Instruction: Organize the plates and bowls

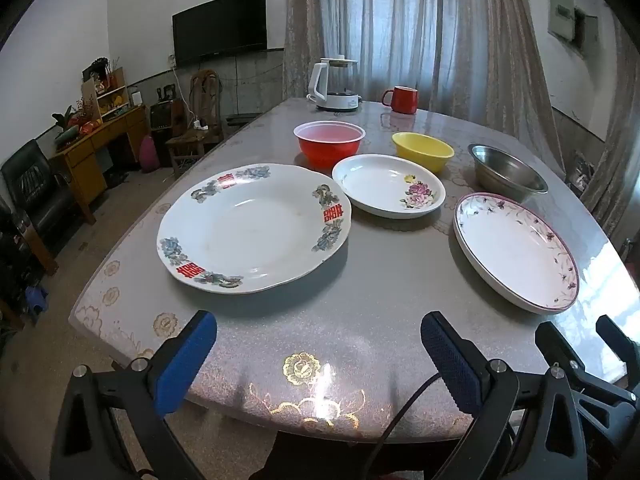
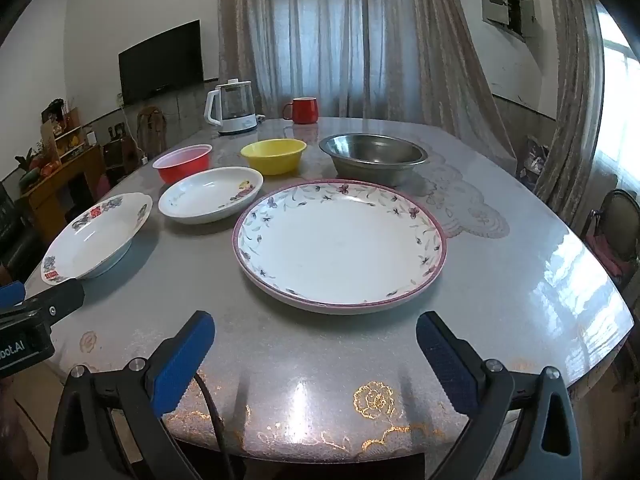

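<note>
Three plates lie on the grey table [image 1: 380, 280]: a large white plate with red characters [image 1: 252, 228] [image 2: 96, 236], a small white plate with a pink flower [image 1: 388, 184] [image 2: 210, 194], and a pink-rimmed floral plate [image 1: 516, 252] [image 2: 340, 244]. Behind them stand a red bowl [image 1: 330, 142] [image 2: 184, 162], a yellow bowl [image 1: 422, 150] [image 2: 274, 154] and a steel bowl [image 1: 506, 170] [image 2: 374, 156]. My left gripper [image 1: 318, 344] hangs open over the near table edge, in front of the red-character plate. My right gripper [image 2: 316, 342] is open too, short of the pink-rimmed plate. Neither holds anything.
A white kettle [image 1: 334, 86] [image 2: 232, 110] and a red mug [image 1: 402, 100] [image 2: 302, 110] stand at the table's far end before the curtains. A wooden desk [image 1: 100, 136], chairs and a wall TV [image 1: 220, 26] are at the left. Another chair [image 2: 618, 224] is at the right.
</note>
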